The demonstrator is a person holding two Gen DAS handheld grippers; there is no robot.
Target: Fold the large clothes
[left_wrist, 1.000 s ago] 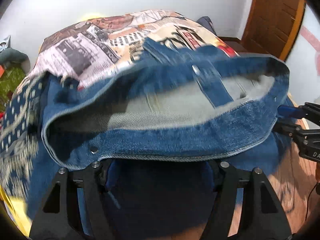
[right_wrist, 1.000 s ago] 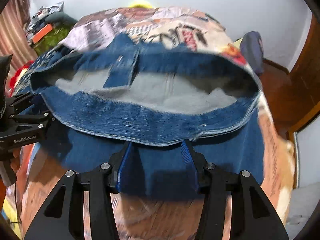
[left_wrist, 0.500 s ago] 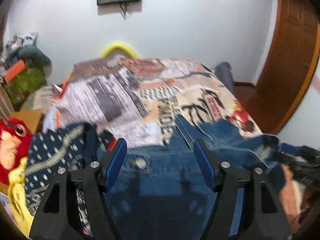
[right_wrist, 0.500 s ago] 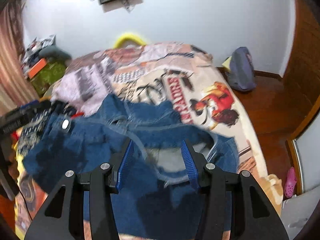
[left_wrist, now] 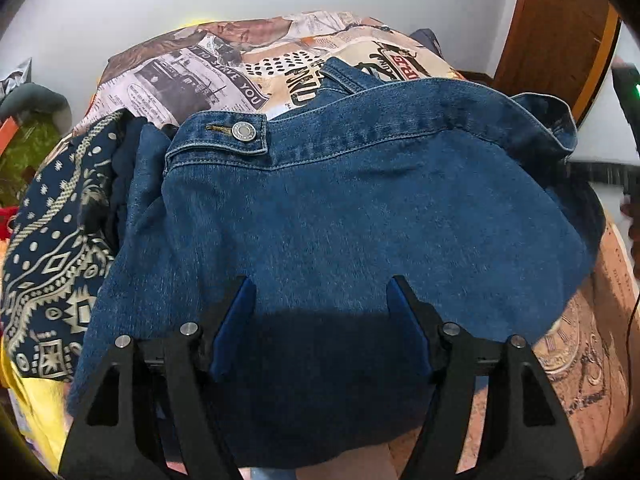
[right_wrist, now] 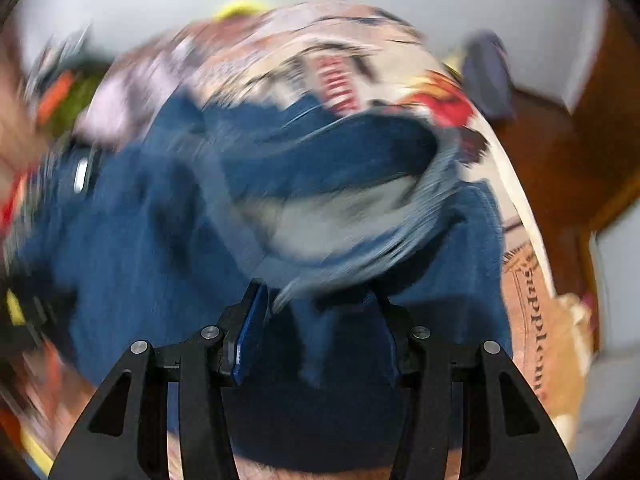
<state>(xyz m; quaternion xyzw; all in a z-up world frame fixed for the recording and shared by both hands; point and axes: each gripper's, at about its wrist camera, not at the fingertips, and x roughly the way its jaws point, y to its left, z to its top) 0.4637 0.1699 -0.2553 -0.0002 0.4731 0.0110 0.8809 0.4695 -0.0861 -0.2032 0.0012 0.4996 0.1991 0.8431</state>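
Note:
Blue jeans (left_wrist: 340,208) lie folded flat on the printed bedspread (left_wrist: 224,76), with the waistband button (left_wrist: 243,131) at the upper left. My left gripper (left_wrist: 319,280) hovers over the near part of the denim, open, its blue pads apart and bare. The right wrist view is smeared by motion. There the jeans (right_wrist: 132,240) bunch up with the pale inside showing, and a fold of denim runs down between the pads of my right gripper (right_wrist: 314,290), which is shut on it. That fold partly hides the right pad.
A navy patterned cloth (left_wrist: 52,232) and yellow fabric (left_wrist: 36,400) lie left of the jeans. A wooden door (left_wrist: 560,20) stands at the right, and a dark bag (right_wrist: 486,72) sits on the floor by the wall. The bed edge (right_wrist: 528,280) drops off to the right.
The jeans were held up with the waistband gaping, then came down folded onto the bed. My left gripper's pads, earlier hidden in the denim, now show bare. The right view has rolled and blurred.

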